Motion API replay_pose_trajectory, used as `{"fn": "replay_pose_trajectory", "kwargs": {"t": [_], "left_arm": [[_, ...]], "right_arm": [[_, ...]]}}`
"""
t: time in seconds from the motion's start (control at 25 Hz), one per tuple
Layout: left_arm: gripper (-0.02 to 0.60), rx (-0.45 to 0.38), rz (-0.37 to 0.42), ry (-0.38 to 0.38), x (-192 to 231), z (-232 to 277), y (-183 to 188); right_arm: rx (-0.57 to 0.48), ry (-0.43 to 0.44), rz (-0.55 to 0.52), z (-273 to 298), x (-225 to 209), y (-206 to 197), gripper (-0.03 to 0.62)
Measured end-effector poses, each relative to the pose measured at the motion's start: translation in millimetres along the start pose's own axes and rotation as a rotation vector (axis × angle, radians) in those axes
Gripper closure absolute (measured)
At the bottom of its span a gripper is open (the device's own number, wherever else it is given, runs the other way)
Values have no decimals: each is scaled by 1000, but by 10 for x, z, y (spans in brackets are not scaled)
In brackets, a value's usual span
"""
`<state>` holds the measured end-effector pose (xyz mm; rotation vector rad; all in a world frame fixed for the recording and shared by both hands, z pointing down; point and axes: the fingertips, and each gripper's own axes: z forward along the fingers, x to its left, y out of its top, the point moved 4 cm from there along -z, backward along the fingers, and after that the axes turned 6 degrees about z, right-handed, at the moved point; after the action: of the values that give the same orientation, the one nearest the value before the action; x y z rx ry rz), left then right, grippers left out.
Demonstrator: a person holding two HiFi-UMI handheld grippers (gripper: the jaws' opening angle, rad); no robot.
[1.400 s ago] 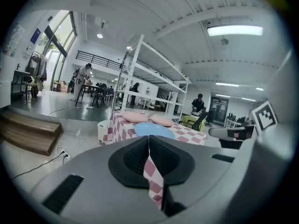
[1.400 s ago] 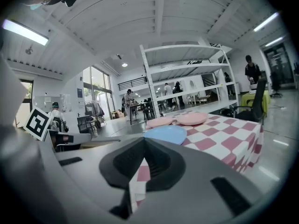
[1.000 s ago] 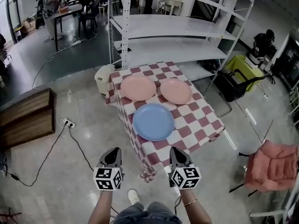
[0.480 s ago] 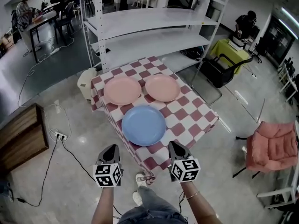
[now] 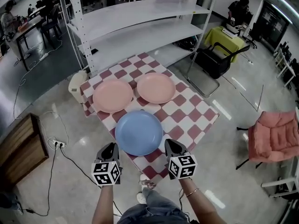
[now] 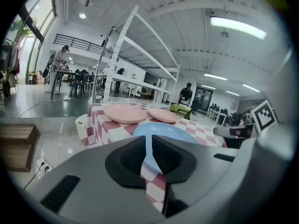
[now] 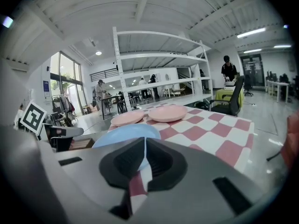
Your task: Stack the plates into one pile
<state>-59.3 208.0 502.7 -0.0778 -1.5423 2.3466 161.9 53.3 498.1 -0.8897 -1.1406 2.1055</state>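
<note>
Blue plate untouched; left claw just parting, empty; right claw closed.

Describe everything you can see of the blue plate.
The round light-blue plate, matte and plastic-looking, has a wide shallow well and a low raised rim. It lies flat, right way up and empty, on the red-and-white checkered tablecloth near its closest corner, just in front of the left round pink plate and the right round pink plate. Only the cloth visibly touches it.
</note>
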Motion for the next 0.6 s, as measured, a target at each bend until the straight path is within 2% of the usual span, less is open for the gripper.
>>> {"fn": "replay_pose_trajectory", "kwargs": {"t": [0.32,0.44,0.6], "left_arm": [[509,66,-12,20,94,465,-28],[505,83,-14,36,143,581,-28],[495,105,-20,58,212,706,-40]], "right_arm": [[95,-3,30,423,-174,-43,577],[122,1,33,544,-228,-44,520],[154,-10,29,682,-309,-44,505]]}}
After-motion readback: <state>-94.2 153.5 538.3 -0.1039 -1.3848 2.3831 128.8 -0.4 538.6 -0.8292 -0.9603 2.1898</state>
